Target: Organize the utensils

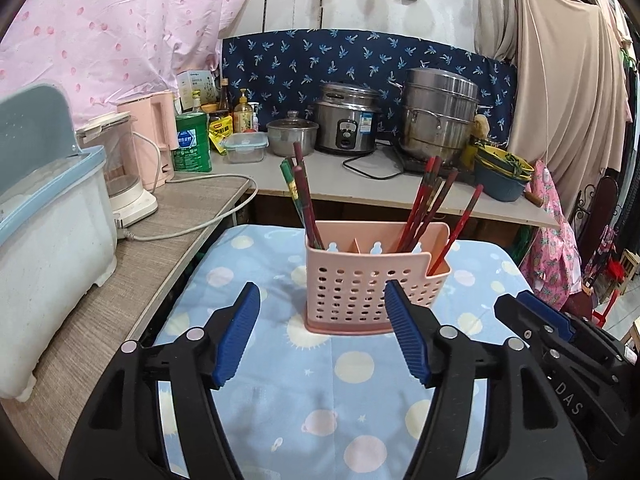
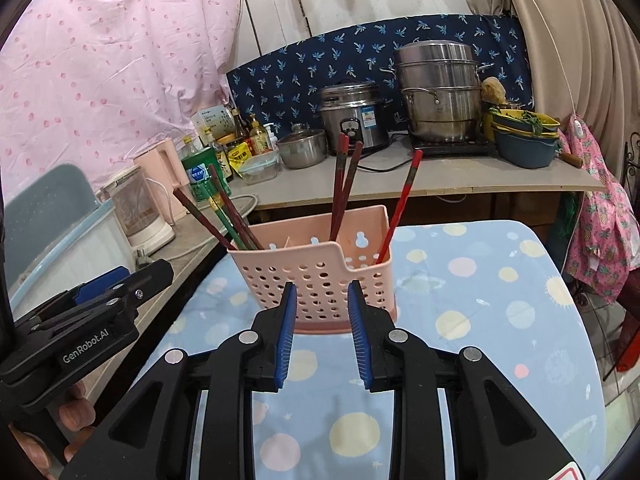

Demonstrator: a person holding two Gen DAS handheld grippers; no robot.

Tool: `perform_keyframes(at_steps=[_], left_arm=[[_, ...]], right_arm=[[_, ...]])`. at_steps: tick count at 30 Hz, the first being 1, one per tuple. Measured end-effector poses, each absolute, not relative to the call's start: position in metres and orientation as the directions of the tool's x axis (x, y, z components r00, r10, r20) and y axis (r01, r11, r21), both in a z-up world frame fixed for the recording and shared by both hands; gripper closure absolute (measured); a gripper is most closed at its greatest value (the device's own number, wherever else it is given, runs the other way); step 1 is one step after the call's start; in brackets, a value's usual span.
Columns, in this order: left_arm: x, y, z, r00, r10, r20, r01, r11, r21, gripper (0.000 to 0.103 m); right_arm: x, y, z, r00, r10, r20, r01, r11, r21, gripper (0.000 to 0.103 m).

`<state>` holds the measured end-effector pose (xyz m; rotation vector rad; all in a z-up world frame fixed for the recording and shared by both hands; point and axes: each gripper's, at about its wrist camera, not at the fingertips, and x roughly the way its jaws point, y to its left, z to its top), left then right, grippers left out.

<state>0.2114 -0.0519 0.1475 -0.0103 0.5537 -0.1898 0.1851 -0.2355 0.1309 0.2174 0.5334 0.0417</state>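
Observation:
A pink perforated utensil holder (image 1: 360, 280) (image 2: 320, 268) stands upright on a blue planet-print cloth (image 1: 320, 380) (image 2: 480, 300). Red and green chopsticks (image 1: 302, 192) (image 2: 224, 212) lean in its left compartment. More red chopsticks (image 1: 432, 200) (image 2: 344, 184) stand toward the right, one (image 2: 404, 200) in the low end pocket. My left gripper (image 1: 322, 286) (image 2: 148, 276) hovers just short of the holder, jaws wide apart, nothing between them. My right gripper (image 2: 322, 286) (image 1: 512, 304) sits beside it, jaws a narrow gap apart and empty.
Along the left runs a wooden counter with a pale blue dish box (image 1: 48, 220), a blender jug (image 1: 124, 176) and a pink kettle (image 1: 156, 136). Behind the holder a shelf bears a rice cooker (image 1: 348, 120), a steamer pot (image 1: 440, 116), a small lidded pot (image 1: 292, 136), bottles and stacked bowls (image 1: 504, 176).

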Motion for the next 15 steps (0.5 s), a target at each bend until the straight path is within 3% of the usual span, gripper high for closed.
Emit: perform_keyframes(at_steps=[11, 15], left_arm=[[0.196, -0.052, 0.131, 0.822, -0.154, -0.547, 0.160, 0.986, -0.037, 0.030], [0.192, -0.052, 0.126, 0.821, -0.144, -0.553, 0.154, 0.988, -0.027, 0.027]], right_arm=[[0.162, -0.229, 0.119, 0.854, 0.040, -0.518, 0.043, 0.988, 0.147, 0.067], [0.155, -0.229, 0.117, 0.855, 0.028, -0.519, 0.050, 0.990, 0.136, 0.059]])
